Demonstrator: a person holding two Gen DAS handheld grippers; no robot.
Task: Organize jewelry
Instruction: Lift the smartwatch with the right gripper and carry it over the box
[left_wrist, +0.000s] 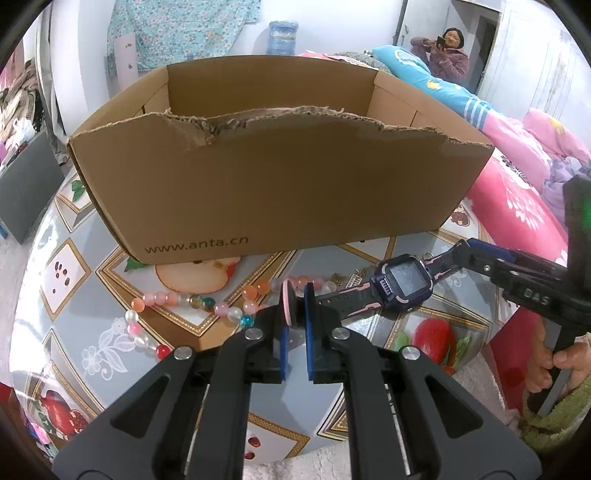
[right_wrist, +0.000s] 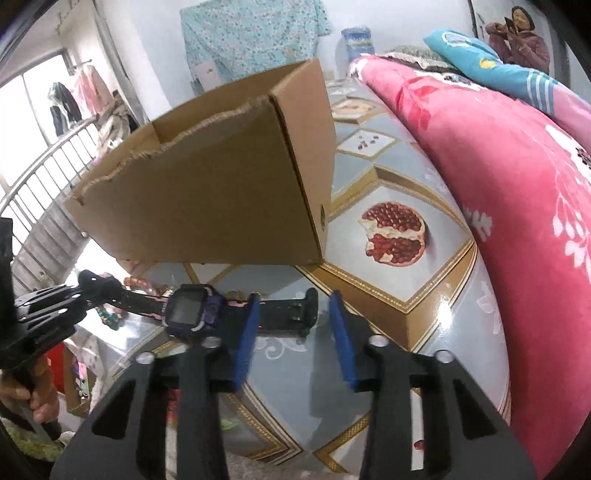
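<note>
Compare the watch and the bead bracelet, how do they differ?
The watch is dark with a square screen; the bead bracelet is pink, clear and orange beads. The watch's strap is pinched in the left gripper; the bracelet lies loose on the table. Both sit before the box.

Can't see inside the box (left_wrist: 280, 192), its torn front wall blocks it. Bead bracelet (left_wrist: 177, 306) partly behind my left tool (left_wrist: 297, 306). Small charms (left_wrist: 351, 278) beyond the watch strap too tiny to tell.
</note>
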